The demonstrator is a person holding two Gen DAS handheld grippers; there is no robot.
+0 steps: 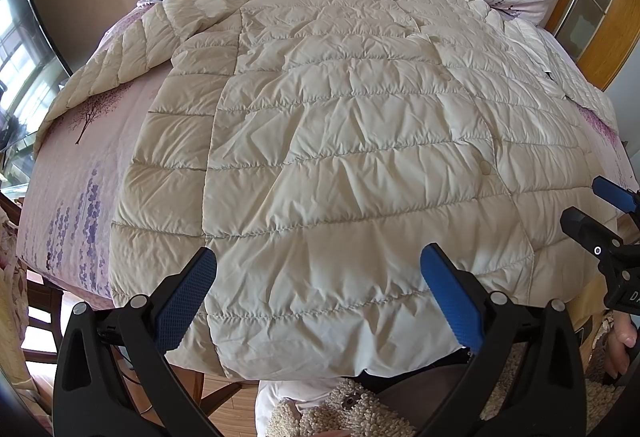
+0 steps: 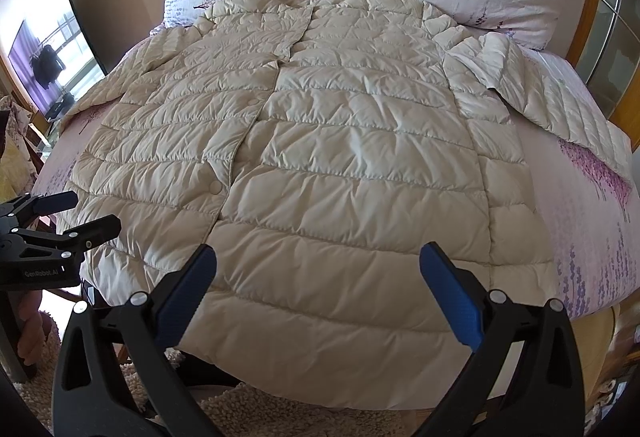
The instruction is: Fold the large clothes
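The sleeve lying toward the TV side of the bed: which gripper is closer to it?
Left. The left gripper hovers over the coat's hem on the same side as that sleeve. The right gripper hovers over the hem's other half, farther away.

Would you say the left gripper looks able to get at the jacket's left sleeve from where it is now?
Probably yes. The left gripper is open above the hem of the cream puffer jacket, and the sleeve lies spread flat on the bedsheet with nothing on it or across the way.
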